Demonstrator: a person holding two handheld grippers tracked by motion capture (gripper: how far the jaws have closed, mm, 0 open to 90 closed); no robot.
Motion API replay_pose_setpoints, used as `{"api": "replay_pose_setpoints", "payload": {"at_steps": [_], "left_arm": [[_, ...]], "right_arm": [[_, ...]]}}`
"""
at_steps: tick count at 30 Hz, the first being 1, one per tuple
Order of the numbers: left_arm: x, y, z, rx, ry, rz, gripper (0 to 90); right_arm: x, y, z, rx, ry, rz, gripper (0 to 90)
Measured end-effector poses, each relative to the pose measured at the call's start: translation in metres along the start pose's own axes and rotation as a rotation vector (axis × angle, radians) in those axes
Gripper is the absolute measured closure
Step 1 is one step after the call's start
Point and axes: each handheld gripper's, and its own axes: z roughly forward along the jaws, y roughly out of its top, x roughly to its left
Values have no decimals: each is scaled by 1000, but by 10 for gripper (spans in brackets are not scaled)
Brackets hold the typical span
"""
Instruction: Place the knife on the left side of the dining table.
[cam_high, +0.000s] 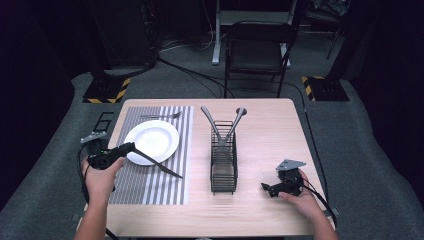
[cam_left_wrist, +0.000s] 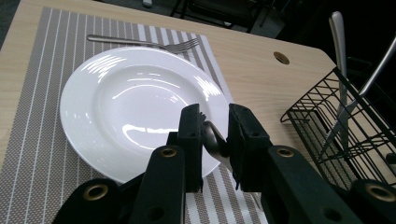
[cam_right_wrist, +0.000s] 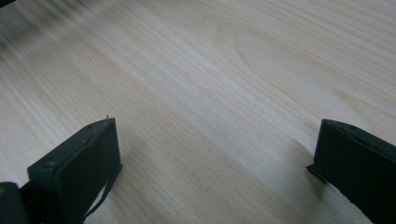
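Left gripper (cam_high: 131, 146), at the tabletop's (cam_high: 265, 135) left edge: its jaws are clamped on the handle of a knife (cam_high: 159, 165). The blade slants away to the right and toward the person, over the striped mat (cam_high: 155, 187); whether its tip touches the mat cannot be told. In the left gripper view the same gripper (cam_left_wrist: 215, 122) shows the knife's metal handle (cam_left_wrist: 213, 140) pinched between the two jaws, just above the near rim of the plate (cam_left_wrist: 84, 93).

Plate (cam_high: 152, 140): white, resting on the mat, just beside the gripper. Fork (cam_high: 161, 116): lying on the mat at the far side of the plate, tines pointing right; it also appears in the left gripper view (cam_left_wrist: 140, 43).

Rack (cam_high: 223, 160): a black wire cutlery holder standing at mid-tabletop, right of the mat and apart from it. Two utensils (cam_high: 222, 125) stand in its far end, their handles leaning apart in a V. The rack (cam_left_wrist: 336, 121) occupies the right of the left gripper view.

Right gripper (cam_high: 267, 189): near the tabletop's right front corner, well apart from the rack, held low over bare wood. In the right gripper view its jaws (cam_right_wrist: 215, 144) are spread wide with nothing between them.
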Motion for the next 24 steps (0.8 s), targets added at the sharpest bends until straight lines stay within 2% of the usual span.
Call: {"api": "replay_pose_setpoints", "payload": {"at_steps": [6,9,11,12,15,17,19,20,21,24], "left_arm": [[16,-8,3,-12,-2,-65,745],[22,-11,4,-13,6,-75,742],[25,-14,5,-22,11,-102,738],[28,-16,6,-24,13,-103,738],[34,-22,7,-38,21,-148,735],[40,-26,8,-31,22,-162,734],[44,-30,10,-36,28,-210,732],[47,-31,10,-31,29,-207,730],[49,-33,11,-33,31,-227,730],[55,-39,13,-37,37,-249,725]], "right_arm": [[0,0,0,-1,6,-1,0],[0,0,0,0,6,-1,0],[0,0,0,0,6,-1,0],[0,0,0,0,6,-1,0],[0,0,0,0,6,-1,0],[0,0,0,0,1,1,0],[0,0,0,0,5,-1,0],[0,0,0,0,6,-1,0],[0,0,0,0,6,-1,0],[0,0,0,0,1,1,0]]}}
